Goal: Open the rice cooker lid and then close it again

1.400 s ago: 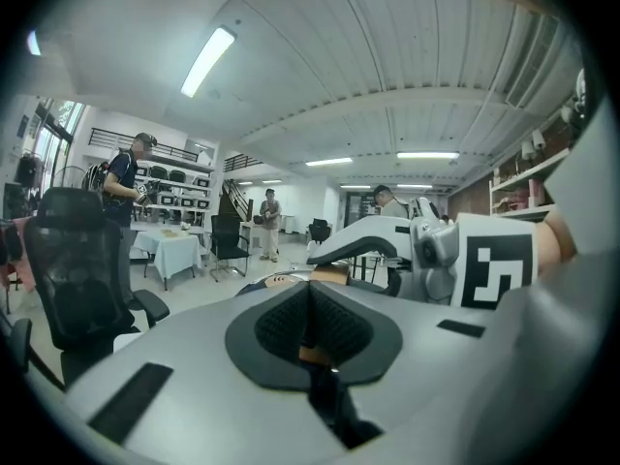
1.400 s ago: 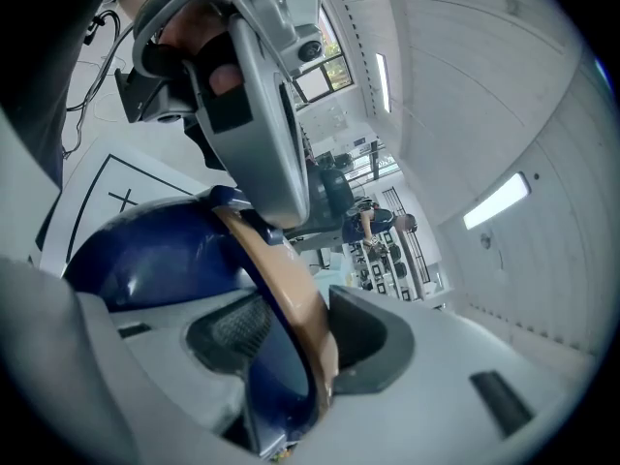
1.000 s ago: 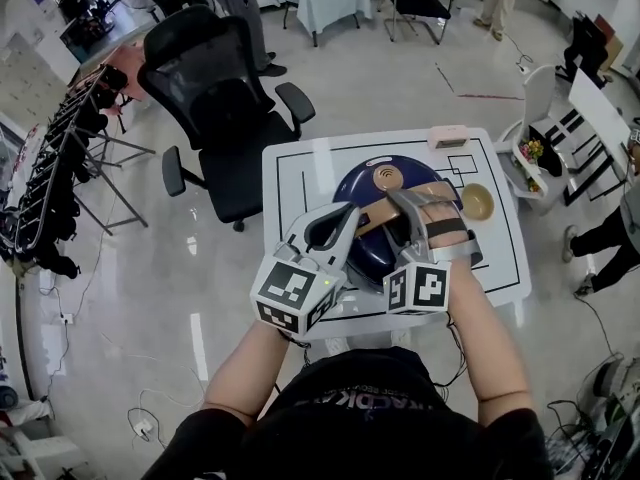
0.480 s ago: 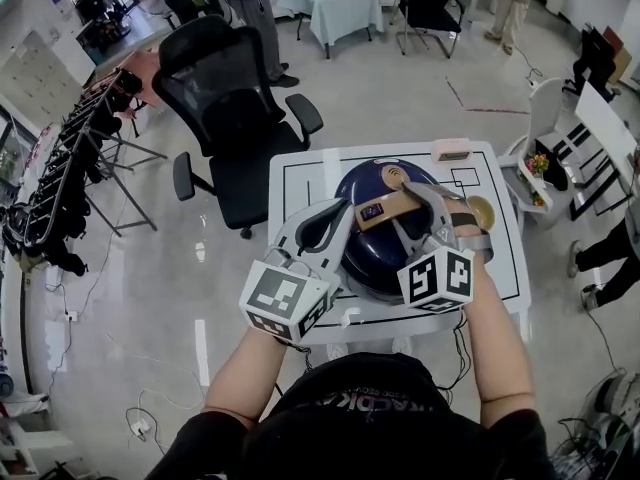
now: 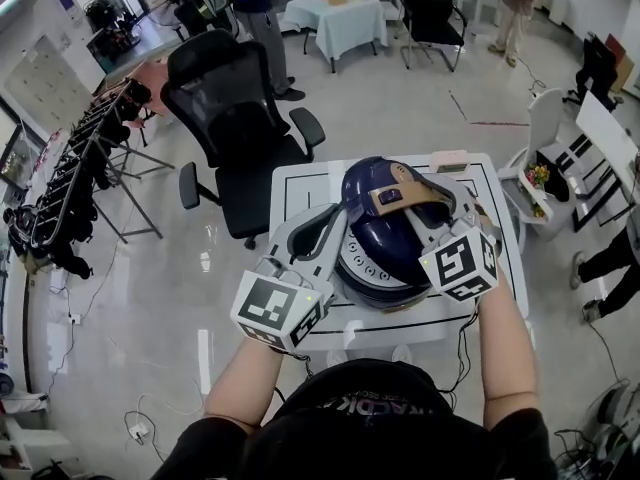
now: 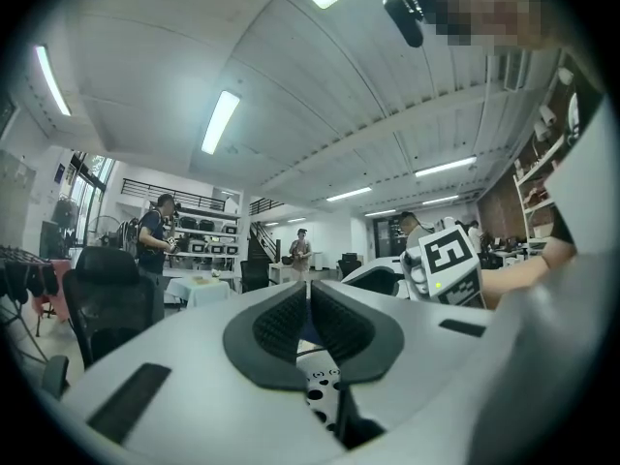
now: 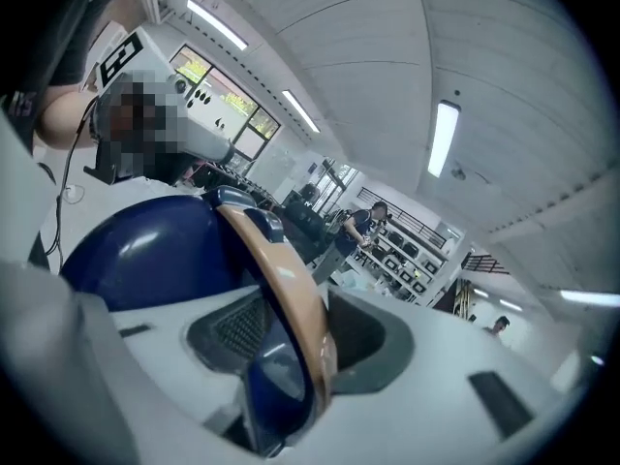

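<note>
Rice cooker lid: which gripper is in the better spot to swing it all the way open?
Right. The right gripper has its jaws clamped on the tan handle of the lid, which is already tilted up. The left gripper is shut and empty beside the rice cooker.

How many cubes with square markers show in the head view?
2. The left cube is on the left gripper, lower left of the rice cooker; the right cube is on the right gripper. None looks hidden.

Lid [image 5: 385,233] swung up, half open; right claw [image 7: 291,342] on handle [image 7: 276,269] lifted; left claw [image 6: 310,308] risen.
</note>
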